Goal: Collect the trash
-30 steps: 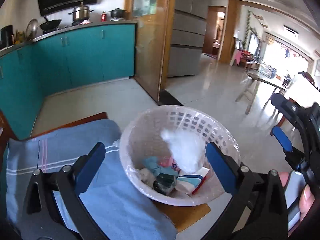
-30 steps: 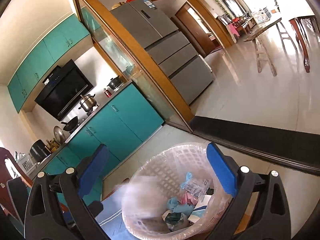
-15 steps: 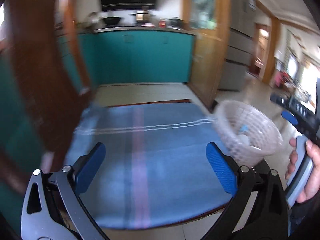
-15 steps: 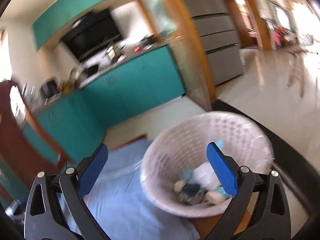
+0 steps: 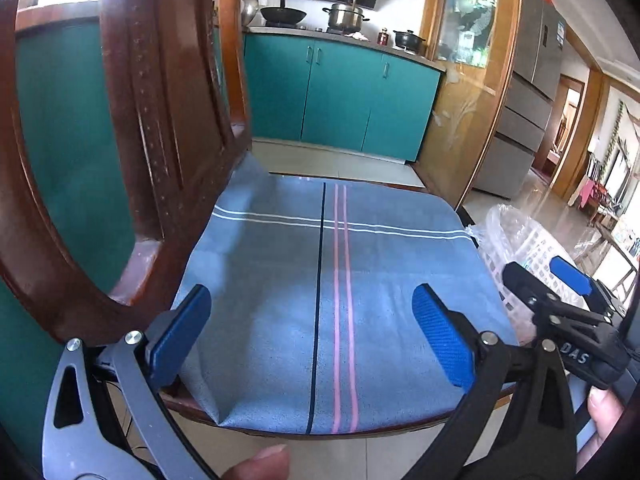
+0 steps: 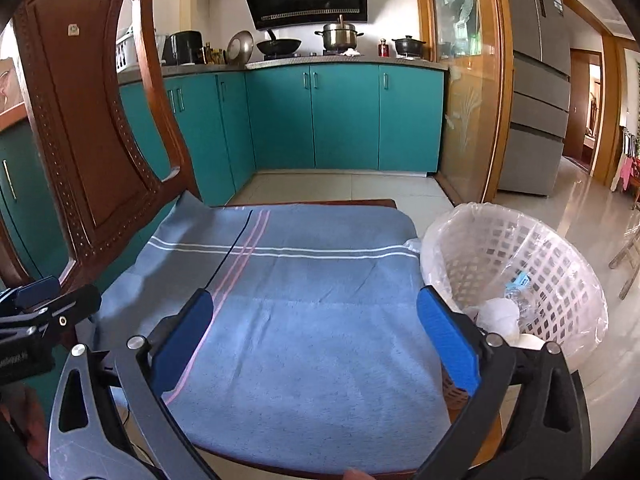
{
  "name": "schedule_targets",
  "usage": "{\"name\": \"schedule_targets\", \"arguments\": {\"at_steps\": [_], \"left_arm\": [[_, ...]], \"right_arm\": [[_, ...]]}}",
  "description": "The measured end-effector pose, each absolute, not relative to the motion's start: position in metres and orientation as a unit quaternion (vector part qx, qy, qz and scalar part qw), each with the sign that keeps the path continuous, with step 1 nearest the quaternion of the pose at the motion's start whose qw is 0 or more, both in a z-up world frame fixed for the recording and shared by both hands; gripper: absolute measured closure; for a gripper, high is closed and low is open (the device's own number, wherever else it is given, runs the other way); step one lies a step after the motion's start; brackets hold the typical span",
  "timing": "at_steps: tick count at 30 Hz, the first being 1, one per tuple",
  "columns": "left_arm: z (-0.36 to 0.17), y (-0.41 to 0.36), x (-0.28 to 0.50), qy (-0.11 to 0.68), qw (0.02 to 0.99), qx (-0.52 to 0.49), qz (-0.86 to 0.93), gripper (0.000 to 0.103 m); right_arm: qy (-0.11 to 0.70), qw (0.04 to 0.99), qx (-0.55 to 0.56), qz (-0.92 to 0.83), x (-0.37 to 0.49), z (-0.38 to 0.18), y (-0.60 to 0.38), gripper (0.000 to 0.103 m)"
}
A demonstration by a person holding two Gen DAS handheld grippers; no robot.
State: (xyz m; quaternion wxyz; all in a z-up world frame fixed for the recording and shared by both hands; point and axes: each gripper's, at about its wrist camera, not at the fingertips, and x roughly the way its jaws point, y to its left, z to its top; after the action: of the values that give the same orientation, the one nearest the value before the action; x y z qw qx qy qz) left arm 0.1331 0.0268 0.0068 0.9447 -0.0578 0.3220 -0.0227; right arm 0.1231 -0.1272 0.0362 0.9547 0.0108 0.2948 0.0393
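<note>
A white lattice basket (image 6: 552, 280) lined with clear plastic stands to the right of a wooden chair seat; white crumpled paper (image 6: 498, 314) and other scraps lie inside it. In the left wrist view only the basket's rim (image 5: 516, 236) shows, behind the right gripper. A blue striped cloth (image 6: 304, 300) covers the chair seat with nothing lying on it. My left gripper (image 5: 316, 338) hangs open over the cloth (image 5: 332, 280), empty. My right gripper (image 6: 316, 340) is open too, above the cloth's right half, with the basket just right of its right finger.
The carved wooden chair back (image 6: 88, 128) rises at the left. Teal kitchen cabinets (image 6: 344, 116) with pots on the counter stand behind, a glass partition (image 6: 464, 88) and grey fridge (image 6: 536, 92) at right. Tiled floor (image 6: 344, 186) lies between chair and cabinets.
Both grippers have swung left from over the basket to face the cloth-covered chair seat. The basket now sits at the right edge of both views.
</note>
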Motion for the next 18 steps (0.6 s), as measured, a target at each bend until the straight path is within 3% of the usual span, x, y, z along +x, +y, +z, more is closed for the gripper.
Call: {"name": "schedule_targets", "arguments": {"at_steps": [18], "left_arm": [[-0.0013, 0.0221, 0.1381, 0.335, 0.940, -0.056, -0.020, 0.003]], "right_arm": [[0.314, 0.949, 0.006, 0.041, 0.1263, 0.0290, -0.1268, 0.004]]}}
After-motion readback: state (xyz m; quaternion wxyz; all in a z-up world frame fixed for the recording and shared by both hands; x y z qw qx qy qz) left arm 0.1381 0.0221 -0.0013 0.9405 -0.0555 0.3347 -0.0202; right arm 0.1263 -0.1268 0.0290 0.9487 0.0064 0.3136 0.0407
